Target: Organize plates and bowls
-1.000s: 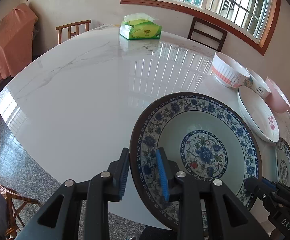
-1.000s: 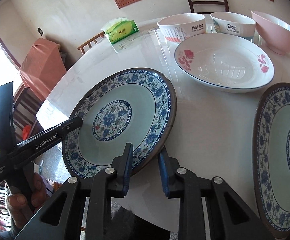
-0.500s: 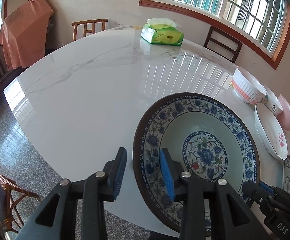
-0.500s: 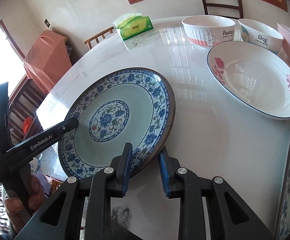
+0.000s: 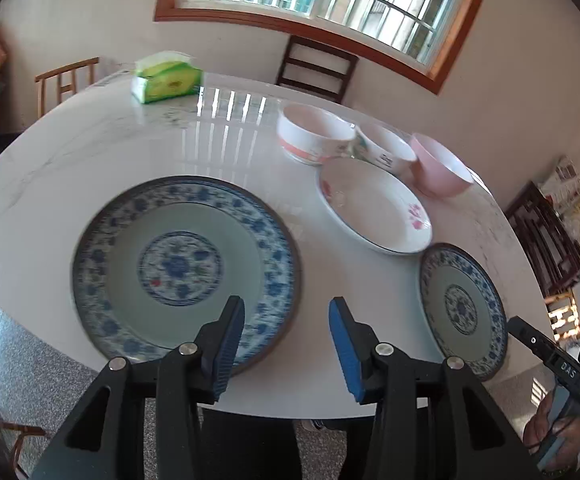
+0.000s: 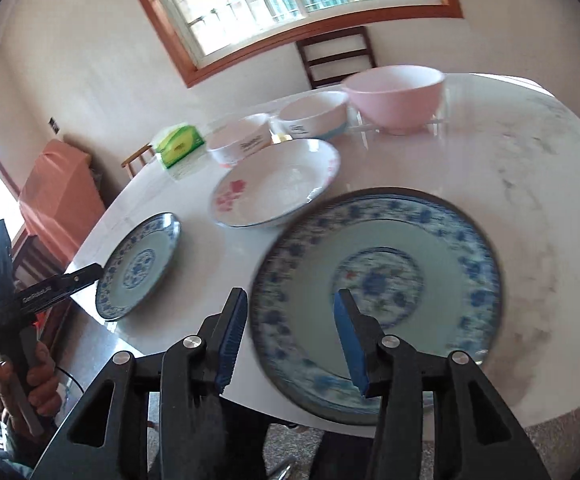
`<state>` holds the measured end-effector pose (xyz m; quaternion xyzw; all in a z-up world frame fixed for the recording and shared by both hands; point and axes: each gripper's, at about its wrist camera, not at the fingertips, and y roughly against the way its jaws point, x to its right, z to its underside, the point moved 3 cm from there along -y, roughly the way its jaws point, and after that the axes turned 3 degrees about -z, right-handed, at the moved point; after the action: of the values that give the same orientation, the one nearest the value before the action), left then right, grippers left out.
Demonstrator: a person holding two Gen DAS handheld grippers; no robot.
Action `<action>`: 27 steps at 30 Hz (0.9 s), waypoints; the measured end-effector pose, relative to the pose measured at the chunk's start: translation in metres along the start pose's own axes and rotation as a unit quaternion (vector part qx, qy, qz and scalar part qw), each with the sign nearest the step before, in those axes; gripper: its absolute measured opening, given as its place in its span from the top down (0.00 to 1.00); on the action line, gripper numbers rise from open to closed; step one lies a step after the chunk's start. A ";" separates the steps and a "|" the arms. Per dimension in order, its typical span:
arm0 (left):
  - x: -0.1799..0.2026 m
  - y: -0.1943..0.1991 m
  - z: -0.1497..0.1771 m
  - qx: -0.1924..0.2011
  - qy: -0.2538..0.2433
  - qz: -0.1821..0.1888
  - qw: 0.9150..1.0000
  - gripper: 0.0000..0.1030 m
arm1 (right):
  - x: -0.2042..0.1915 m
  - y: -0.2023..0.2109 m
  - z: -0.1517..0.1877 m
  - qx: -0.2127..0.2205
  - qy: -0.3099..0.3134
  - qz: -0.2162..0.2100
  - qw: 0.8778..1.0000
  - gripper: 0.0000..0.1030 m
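Your round marble table (image 5: 70, 140) carries everything. One blue-patterned plate (image 5: 186, 268) lies flat at its near edge in front of your left gripper (image 5: 286, 338), whose jaws are spread wide and grip nothing; a second blue plate (image 6: 377, 296) lies flat under your right gripper (image 6: 290, 340), also released. The white floral dish (image 5: 373, 208) sits between and beyond them, with the rabbit bowl (image 5: 315, 134), white bowl (image 5: 385, 148) and pink bowl (image 5: 439, 166) lined up farther back. The green tissue pack (image 5: 166, 82) sits far left.
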<state>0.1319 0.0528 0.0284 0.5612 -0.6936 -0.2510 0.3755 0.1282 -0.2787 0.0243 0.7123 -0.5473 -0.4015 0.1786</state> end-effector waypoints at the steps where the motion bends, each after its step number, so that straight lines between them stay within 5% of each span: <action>1: 0.017 -0.009 0.000 -0.012 -0.011 0.010 1.000 0.56 | 0.019 0.007 0.001 0.000 -0.009 0.020 1.000 0.55; 6: 0.074 -0.062 0.004 -0.091 -0.021 0.074 0.993 0.56 | 0.083 0.017 0.004 -0.006 -0.061 0.033 0.998 0.53; 19: 0.110 -0.098 0.011 -0.117 -0.031 0.043 0.992 0.56 | 0.106 -0.028 -0.008 -0.029 -0.070 -0.046 0.996 0.53; 24: 0.122 -0.101 0.013 -0.111 -0.060 0.025 0.992 0.59 | 0.105 -0.041 -0.012 -0.047 -0.060 -0.059 0.995 0.82; 25: 0.126 -0.101 0.015 -0.115 -0.068 0.030 0.991 0.75 | 0.105 -0.042 -0.012 -0.048 -0.058 -0.064 0.995 0.85; 27: 0.127 -0.099 0.016 -0.108 -0.068 0.021 0.992 0.74 | 0.106 -0.042 -0.009 -0.046 -0.066 -0.073 0.994 0.85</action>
<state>0.1664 -0.0956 -0.0270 0.4840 -0.6981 -0.3540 0.3913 0.1702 -0.3640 -0.0386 0.7134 -0.4854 -0.4841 0.1452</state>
